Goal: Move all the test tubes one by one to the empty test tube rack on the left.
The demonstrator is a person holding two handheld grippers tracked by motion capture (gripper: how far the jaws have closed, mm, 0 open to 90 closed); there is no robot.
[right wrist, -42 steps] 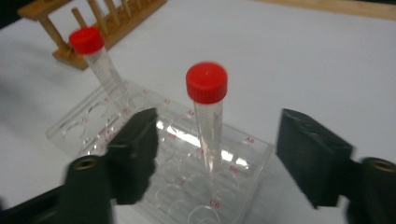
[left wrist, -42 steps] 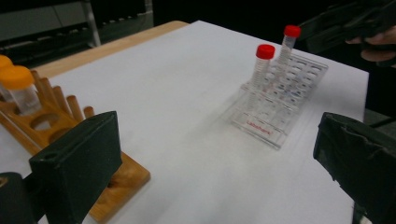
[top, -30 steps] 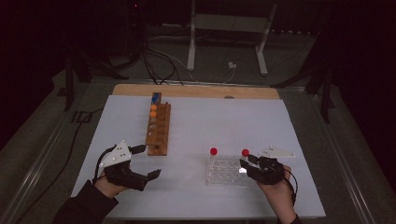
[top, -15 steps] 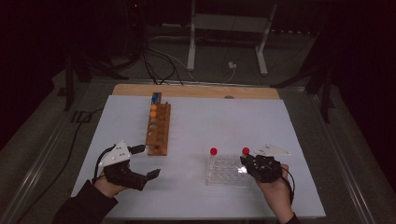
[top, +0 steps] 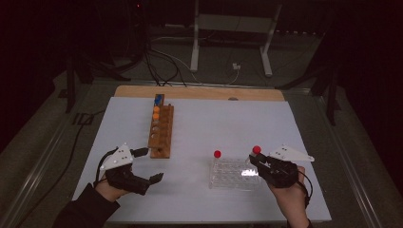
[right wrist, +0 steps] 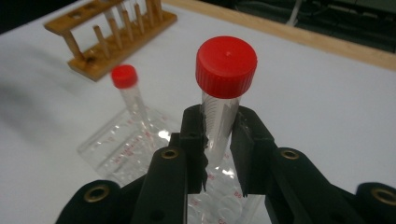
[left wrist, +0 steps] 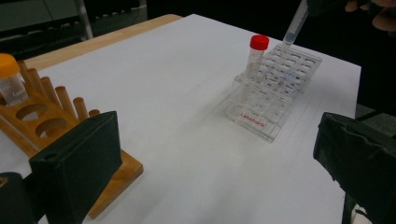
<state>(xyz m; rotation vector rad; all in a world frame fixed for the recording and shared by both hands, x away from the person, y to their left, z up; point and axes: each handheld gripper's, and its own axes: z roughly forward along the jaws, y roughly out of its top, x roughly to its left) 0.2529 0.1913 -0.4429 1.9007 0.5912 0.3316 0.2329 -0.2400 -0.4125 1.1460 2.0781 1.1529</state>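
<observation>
My right gripper [top: 257,160] [right wrist: 218,140] is shut on a clear tube with a red cap [top: 256,150] [right wrist: 220,114], gripped just under the cap. The tube hangs upright with its lower end over the right side of a clear plastic rack [top: 233,176] [right wrist: 116,149] [left wrist: 273,100]; the left gripper view shows that tube [left wrist: 294,25] slanting above the rack. A second red-capped tube [top: 217,155] [right wrist: 128,88] [left wrist: 256,53] stands in the rack's left corner. My left gripper [top: 147,165] [left wrist: 217,158] is open and holds nothing, just in front of the wooden rack [top: 160,130] [left wrist: 42,116].
The wooden rack [right wrist: 112,32] holds orange-capped tubes [top: 155,115] and a blue-capped one [top: 158,99] at its far end. The white table sheet [top: 214,123] ends at a wooden strip at the back. Cables and a metal stand lie on the floor beyond.
The right gripper has risen a little with the red-capped tube in it, drawing the tube up out of the clear rack. The left gripper has stayed put.
</observation>
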